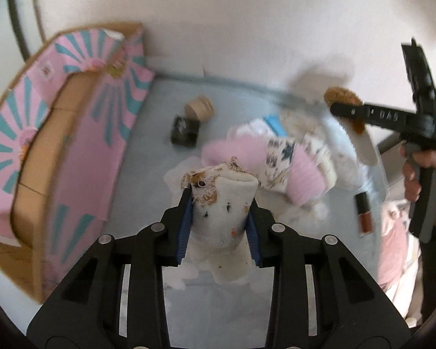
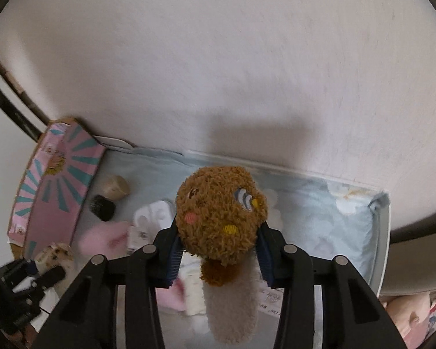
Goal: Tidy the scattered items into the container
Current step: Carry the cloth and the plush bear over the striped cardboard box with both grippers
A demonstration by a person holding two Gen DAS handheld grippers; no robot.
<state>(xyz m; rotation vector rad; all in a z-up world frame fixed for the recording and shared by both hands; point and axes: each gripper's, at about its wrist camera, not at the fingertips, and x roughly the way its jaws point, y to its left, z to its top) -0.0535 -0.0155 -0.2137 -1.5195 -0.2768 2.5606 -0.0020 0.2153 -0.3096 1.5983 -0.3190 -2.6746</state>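
Above bed [image 2: 319, 218]: L gripper [image 1: 219, 212] jaws clamp spotted sock [image 1: 226, 212], R gripper [image 2: 218, 247] jaws clamp brown plush [image 2: 218, 212], both lifted for carry to box [image 1: 81, 157].

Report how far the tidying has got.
Done: nothing can be seen inside the pink box. In hand: left gripper grips a white patterned sock; right gripper grips a brown fuzzy sock. Left: pink sock, black brush, lipstick on the mat.
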